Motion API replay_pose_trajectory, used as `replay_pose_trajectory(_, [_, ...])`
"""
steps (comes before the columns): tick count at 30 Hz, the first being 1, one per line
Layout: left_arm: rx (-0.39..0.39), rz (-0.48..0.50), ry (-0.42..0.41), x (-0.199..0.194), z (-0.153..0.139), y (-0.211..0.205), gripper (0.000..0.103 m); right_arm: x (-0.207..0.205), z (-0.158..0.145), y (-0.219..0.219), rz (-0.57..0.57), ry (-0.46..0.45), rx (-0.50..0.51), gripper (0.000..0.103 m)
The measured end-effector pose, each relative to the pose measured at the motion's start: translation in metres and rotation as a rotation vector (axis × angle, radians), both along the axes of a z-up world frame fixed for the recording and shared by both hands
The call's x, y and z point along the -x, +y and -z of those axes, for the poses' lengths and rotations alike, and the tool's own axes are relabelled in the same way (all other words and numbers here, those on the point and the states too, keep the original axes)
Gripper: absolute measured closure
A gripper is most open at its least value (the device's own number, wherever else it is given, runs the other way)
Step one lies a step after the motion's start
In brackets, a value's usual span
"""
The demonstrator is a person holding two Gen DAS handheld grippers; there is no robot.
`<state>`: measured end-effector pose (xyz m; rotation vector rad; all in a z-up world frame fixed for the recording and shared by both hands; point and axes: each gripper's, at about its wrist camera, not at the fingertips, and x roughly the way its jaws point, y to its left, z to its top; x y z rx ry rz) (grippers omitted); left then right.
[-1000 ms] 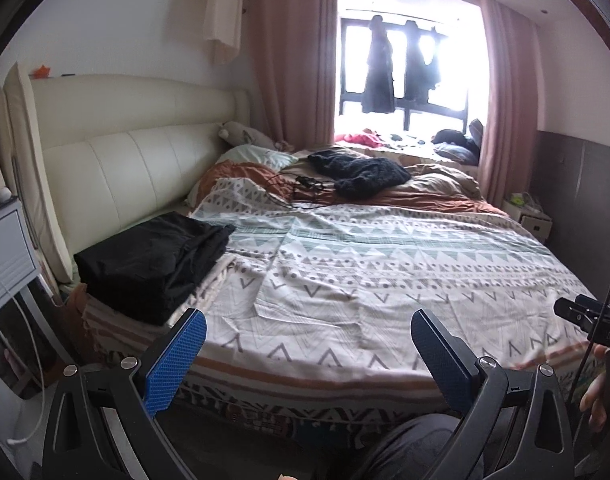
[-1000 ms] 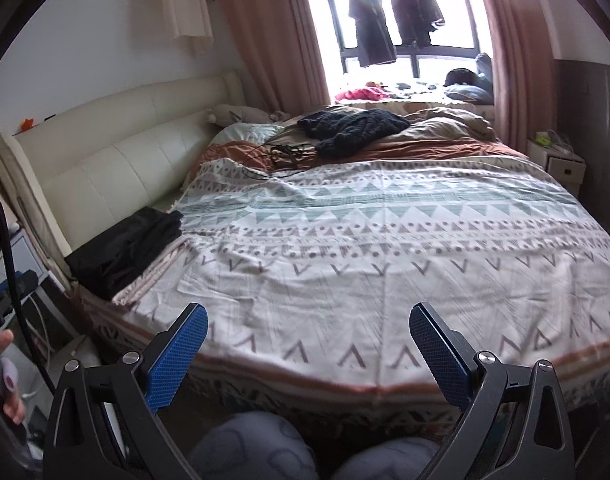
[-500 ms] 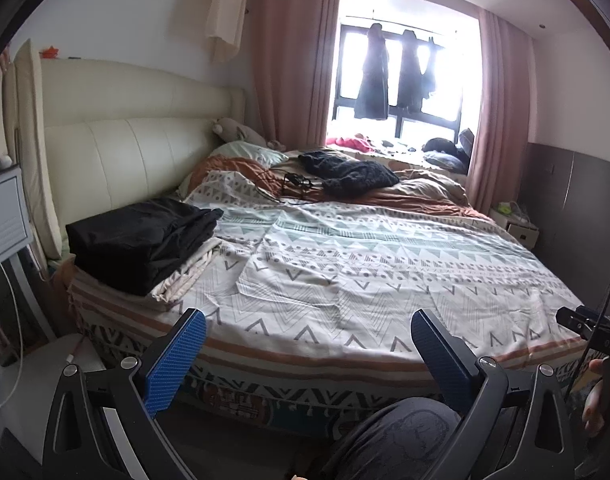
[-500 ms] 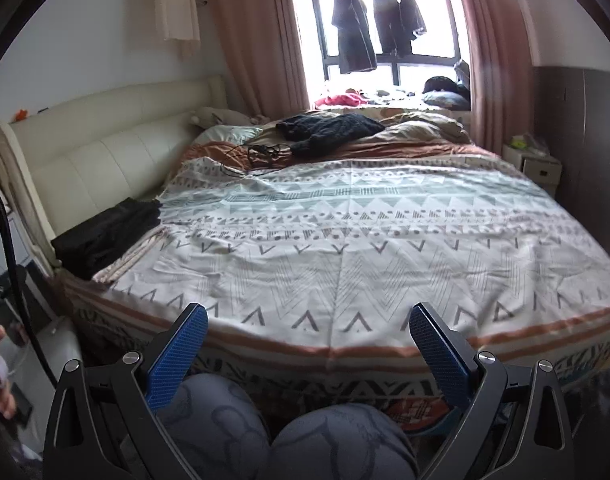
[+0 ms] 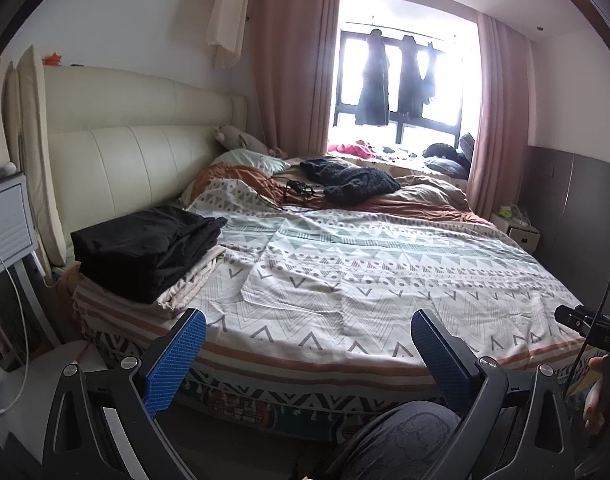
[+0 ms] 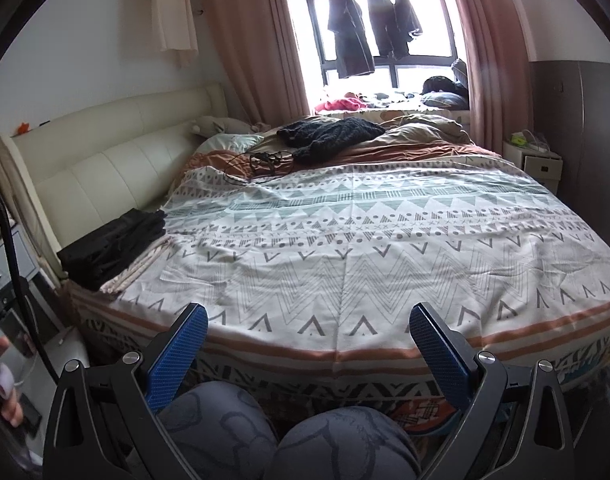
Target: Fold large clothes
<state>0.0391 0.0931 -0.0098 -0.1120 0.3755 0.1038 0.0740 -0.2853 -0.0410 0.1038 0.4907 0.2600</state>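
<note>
Bed with zigzag-patterned cotton cover (image 6: 385, 248) lies bare as my folding space; folded black clothes (image 5: 145, 246) parked aside, both grippers' fingers (image 5: 176, 360) (image 6: 435, 350) spread, empty.

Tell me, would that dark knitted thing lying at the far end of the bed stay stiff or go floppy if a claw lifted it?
The dark knit would probably flop: it already lies slumped in soft folds on the rumpled covers. Its chunky texture suggests some weight, so it would likely sag from a single pinch. Rolling seems unlikely, since it lies spread flat.
</note>
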Motion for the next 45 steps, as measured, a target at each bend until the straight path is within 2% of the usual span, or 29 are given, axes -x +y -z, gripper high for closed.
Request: replay_pose_trajectory(45, [-0.017,0.003,0.011,-0.0048,-0.0035,-0.0064,0.001,-0.0003,0.0088,-0.0003,0.028,0.034,-0.036,0.002])
